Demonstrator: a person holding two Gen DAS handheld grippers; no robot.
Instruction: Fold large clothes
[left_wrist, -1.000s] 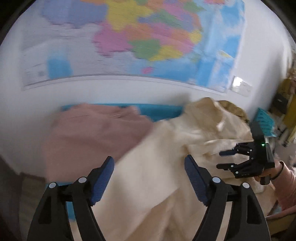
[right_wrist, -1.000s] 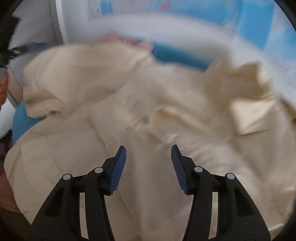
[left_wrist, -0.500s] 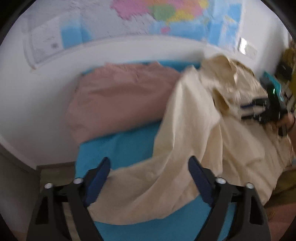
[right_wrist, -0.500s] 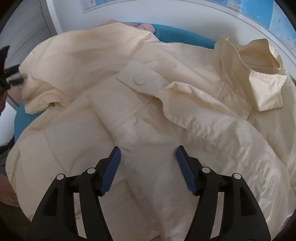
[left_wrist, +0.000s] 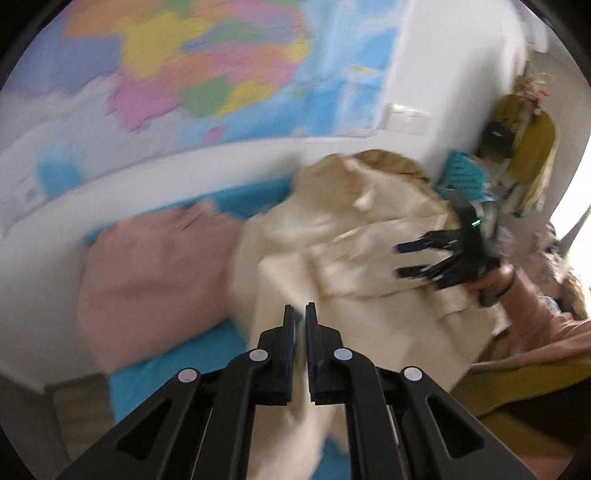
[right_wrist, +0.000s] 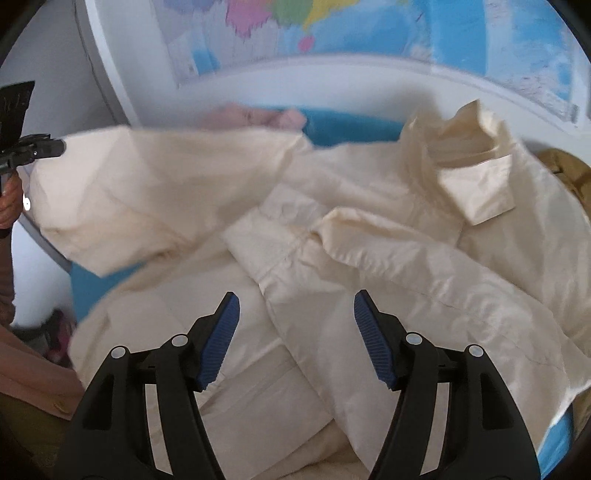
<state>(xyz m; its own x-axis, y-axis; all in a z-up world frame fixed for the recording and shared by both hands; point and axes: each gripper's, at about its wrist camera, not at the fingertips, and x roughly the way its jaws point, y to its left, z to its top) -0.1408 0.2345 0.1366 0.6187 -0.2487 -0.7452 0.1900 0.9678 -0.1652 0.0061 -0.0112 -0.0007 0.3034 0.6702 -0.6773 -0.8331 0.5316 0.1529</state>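
Across the blue surface (right_wrist: 343, 127) your cream jacket (right_wrist: 388, 258) lies spread and rumpled, collar toward the wall map (left_wrist: 207, 74), with a pink garment (left_wrist: 155, 266) heaped just beside it at the far left. Your left gripper (left_wrist: 300, 314) has its jaws drawn together on a fold of the jacket's edge, and that side of the cloth rises off the surface in the right wrist view, probably so you can carry it over the body for a fold. Your right gripper (right_wrist: 295, 332) hovers over the jacket's middle with jaws well apart, holding nothing; from there it looks placed to pin or take the front panel while the lifted side comes across. Motion blur hides how deep the left gripper's bite goes.
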